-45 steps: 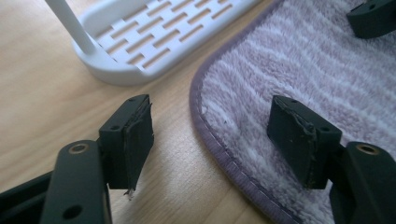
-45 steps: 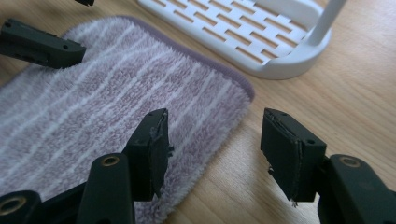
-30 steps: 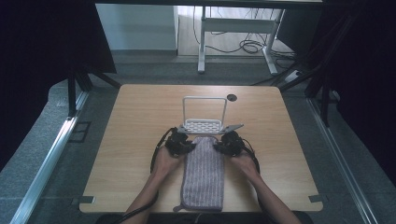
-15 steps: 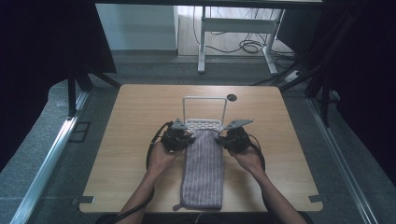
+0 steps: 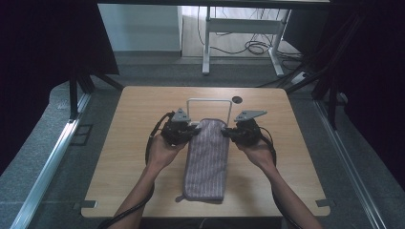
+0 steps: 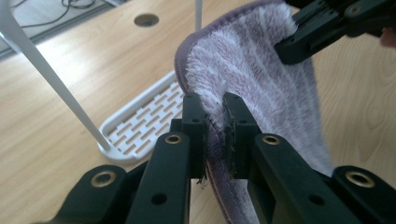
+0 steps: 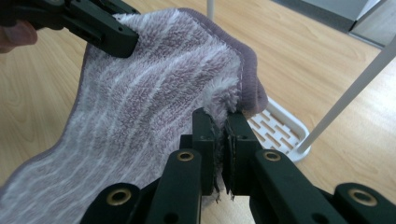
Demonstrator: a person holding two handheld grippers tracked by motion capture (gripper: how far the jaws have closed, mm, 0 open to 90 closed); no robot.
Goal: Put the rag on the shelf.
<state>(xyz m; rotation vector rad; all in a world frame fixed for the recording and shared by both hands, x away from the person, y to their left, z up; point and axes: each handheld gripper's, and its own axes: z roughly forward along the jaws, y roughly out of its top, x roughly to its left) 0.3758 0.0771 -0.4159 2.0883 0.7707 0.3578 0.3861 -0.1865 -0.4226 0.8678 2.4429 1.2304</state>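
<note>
Wooden table [image 5: 129, 143]: raised towel [image 5: 207, 157] hides rack [image 5: 208, 101] base.

The left gripper [image 6: 214, 122] pinches the near edge of a purple striped towel [image 6: 261, 79], its jaws closed on the fabric with the hem running down between them. The towel rises from the wooden table [image 6: 56, 93]. At the far right the other gripper [image 6: 299, 44] clamps the towel's opposite edge. To the left lies a white slotted tray [image 6: 142, 123] with upright white rods [image 6: 42, 74].
</note>
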